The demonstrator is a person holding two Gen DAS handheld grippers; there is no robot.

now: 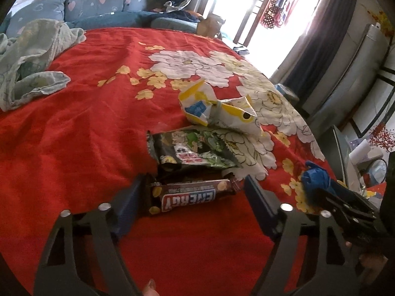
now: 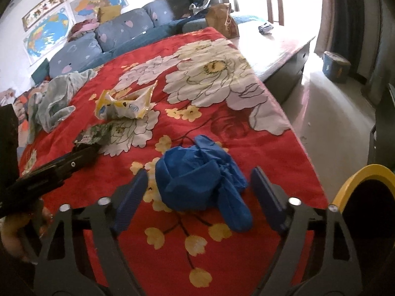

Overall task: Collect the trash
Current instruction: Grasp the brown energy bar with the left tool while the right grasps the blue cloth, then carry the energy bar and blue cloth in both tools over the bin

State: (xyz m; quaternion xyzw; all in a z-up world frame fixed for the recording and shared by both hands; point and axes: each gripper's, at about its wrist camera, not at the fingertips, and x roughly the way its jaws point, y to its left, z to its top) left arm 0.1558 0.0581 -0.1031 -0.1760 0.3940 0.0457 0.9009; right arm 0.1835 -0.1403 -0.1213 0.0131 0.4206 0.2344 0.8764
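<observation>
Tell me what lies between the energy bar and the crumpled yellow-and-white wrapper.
The black-and-green snack wrapper lies between them, its near edge overlapping the energy bar, its far edge almost reaching the yellow-and-white wrapper. The left wrist view shows it.

The bed cover (image 1: 74,135) is bright red cloth printed with large white peonies and small yellow blossoms. On it lie a brown candy-bar wrapper (image 1: 192,194) with white and red lettering, a black-and-green snack packet (image 1: 195,150), a white-and-yellow crumpled bag (image 1: 217,108) and a crumpled blue plastic glove (image 2: 200,175). The sofa cushions (image 2: 123,27) are grey-blue with pink hearts.
</observation>
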